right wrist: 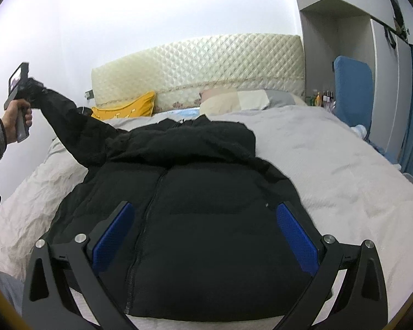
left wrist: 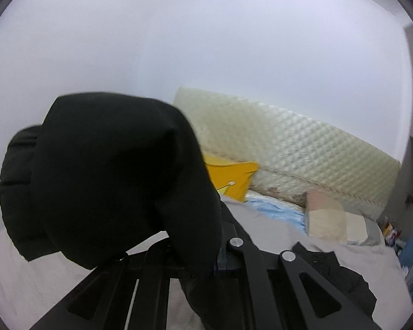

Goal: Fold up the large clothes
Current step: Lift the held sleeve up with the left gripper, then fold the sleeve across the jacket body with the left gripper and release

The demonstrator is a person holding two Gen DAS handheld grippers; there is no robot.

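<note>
Left tongs (right wrist: 31, 89) lift a sleeve (right wrist: 68, 115) of a black puffer jacket (right wrist: 206, 220) off a bed (right wrist: 330, 165).
The zipped, quilted jacket lies front-up on the grey cover; the right tongs (right wrist: 203, 236) hang wide open above its lower body, gripping nothing, while the left clamp the cuff.

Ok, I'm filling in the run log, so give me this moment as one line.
left hand-held gripper: shut on sleeve, lifted | right hand-held gripper: open over jacket | jacket: zipped, flat on bed
</note>
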